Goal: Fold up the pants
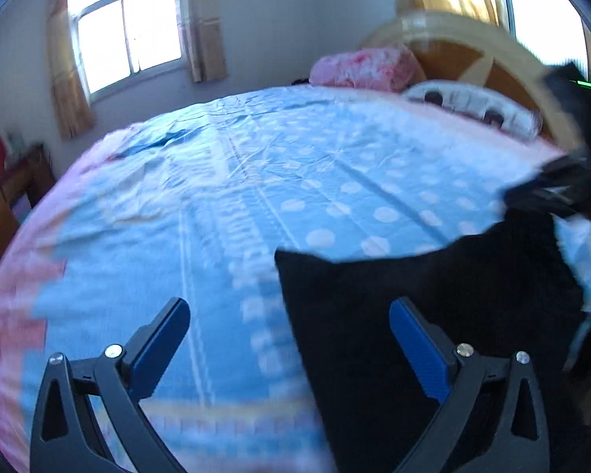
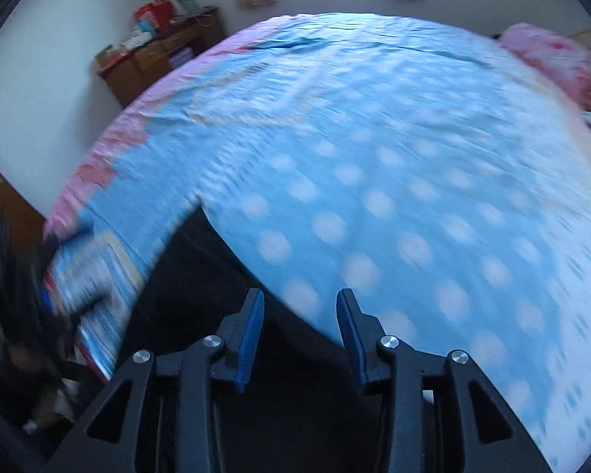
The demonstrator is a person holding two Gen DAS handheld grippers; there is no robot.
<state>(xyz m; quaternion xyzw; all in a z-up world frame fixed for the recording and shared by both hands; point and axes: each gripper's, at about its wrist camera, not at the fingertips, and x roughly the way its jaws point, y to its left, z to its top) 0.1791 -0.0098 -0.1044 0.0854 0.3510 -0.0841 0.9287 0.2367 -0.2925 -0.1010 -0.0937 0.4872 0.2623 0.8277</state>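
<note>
Left gripper [image 1: 289, 327] spread wide, right gripper [image 2: 299, 315] parted, both empty, blue-padded, over black matte pants [image 1: 433, 315] lying flat on a wrinkled blue white-dotted sheet [image 1: 256, 181]; pink pillow [image 1: 364, 67], curtained window [image 1: 126, 35] beyond.

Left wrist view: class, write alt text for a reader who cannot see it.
Black pants lie on a blue polka-dot bedsheet, under the open left gripper, which holds nothing. Pink pillow and wooden headboard behind.

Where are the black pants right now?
The pants lie on the blue dotted bedsheet at the near edge of the bed, lower right in the left wrist view, under the open left gripper's right finger.
</note>
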